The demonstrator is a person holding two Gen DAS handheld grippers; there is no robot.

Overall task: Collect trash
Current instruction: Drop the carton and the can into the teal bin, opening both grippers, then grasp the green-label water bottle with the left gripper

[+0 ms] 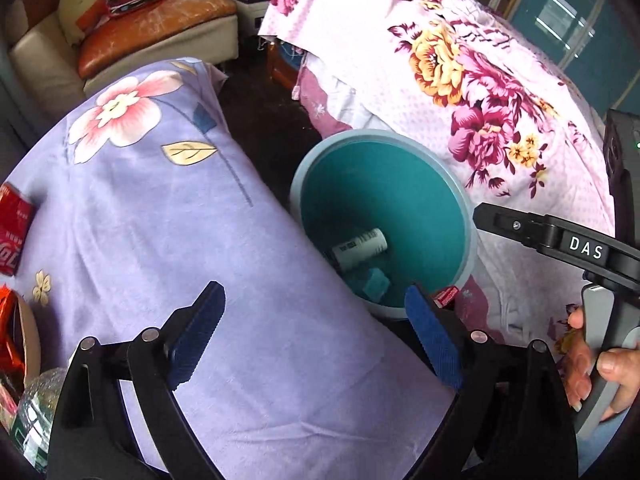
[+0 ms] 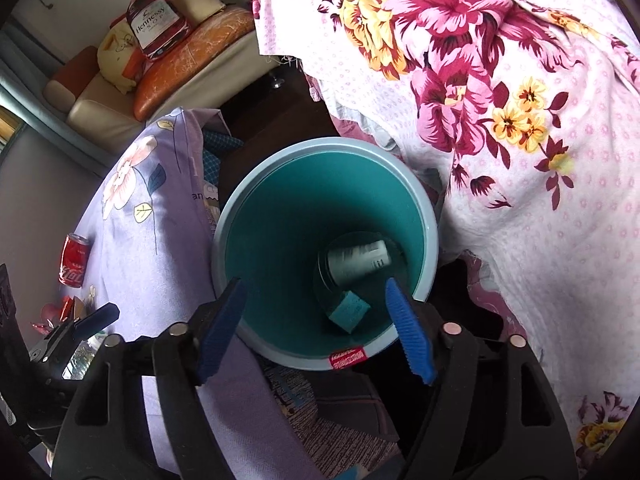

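The left gripper (image 1: 316, 312) hangs over a lilac flowered cloth (image 1: 168, 216) with its jaws spread wide and nothing between them; its right blue pad (image 1: 434, 340) overlaps the near rim of the bin (image 1: 298, 184). The right gripper (image 2: 316, 320) points steeply down into the mouth of that bin (image 2: 428, 216), jaws apart and empty, both pads clear of the wall. The bin is teal inside with a pale blue rim and a small red label (image 2: 347, 358) on its near edge. It stands on the dark floor between the lilac-covered surface and a bed draped in a pink floral sheet (image 2: 540, 200). At the bottom of the bin lie a white bottle (image 2: 360, 262) on its side and, just beside it, a small teal box (image 2: 349, 312). In the left view the same bottle (image 1: 362, 246) and box (image 1: 374, 284) show under the far side of the rim. A red cola can (image 2: 74, 260) lies on the lilac cloth well apart from the bin; in the left view the can (image 1: 12, 232) sits at the picture's left edge. Near it, at the lower left, are orange wrappers (image 1: 10, 332) and a clear plastic bottle (image 1: 36, 412), partly hidden by the gripper's frame. A hand (image 1: 596, 364) grips the right gripper's grey handle at the right edge of the left view. Behind stands a cream and orange sofa (image 2: 160, 76) with a printed cushion (image 2: 154, 24).
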